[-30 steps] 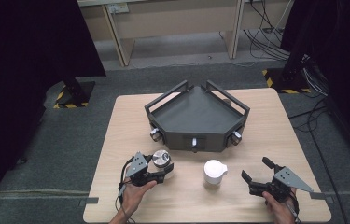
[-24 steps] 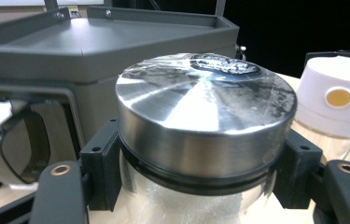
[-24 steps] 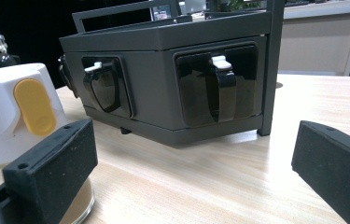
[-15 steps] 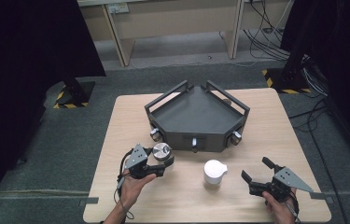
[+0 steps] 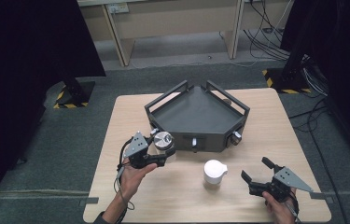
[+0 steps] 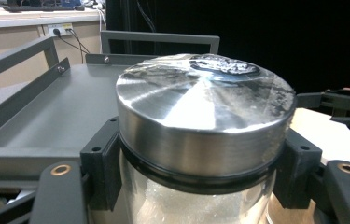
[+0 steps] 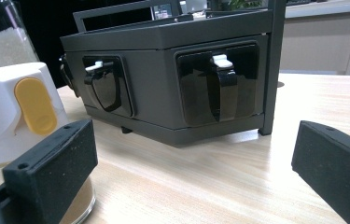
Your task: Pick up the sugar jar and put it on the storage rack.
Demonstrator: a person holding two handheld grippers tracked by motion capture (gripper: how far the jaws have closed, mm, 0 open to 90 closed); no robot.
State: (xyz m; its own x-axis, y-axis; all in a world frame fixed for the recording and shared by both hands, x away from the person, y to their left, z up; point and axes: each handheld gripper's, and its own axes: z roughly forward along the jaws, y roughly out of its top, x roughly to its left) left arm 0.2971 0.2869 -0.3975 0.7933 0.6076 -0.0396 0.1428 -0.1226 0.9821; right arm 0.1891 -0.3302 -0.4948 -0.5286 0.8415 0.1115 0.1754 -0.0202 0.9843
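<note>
A glass jar with a shiny metal lid [image 5: 163, 139] is held off the table at the left front corner of the dark grey tray [image 5: 163, 99]. My left gripper [image 5: 165, 149] is shut on it. In the left gripper view the pads [image 6: 100, 163] clamp the jar [image 6: 200, 112] just under its lid, and white granules show inside. The tray floor [image 6: 46, 112] lies behind it. My right gripper [image 5: 255, 169] rests low at the table's front right, open and holding nothing. Its pads [image 7: 53, 168] stand wide apart, facing the tray's front wall [image 7: 163, 79].
A jar with a white cap and yellow tab [image 5: 214, 171] [image 7: 14, 107] stands on the wooden table [image 5: 130, 116] between the two grippers, brown powder in it. Clips and knobs [image 7: 221, 79] sit on the tray's front faces. Cables lie on the floor beyond.
My left gripper has lifted the metal-lidded jar off the table and carried it a little toward the tray's corner. The right gripper has stayed where it was.
</note>
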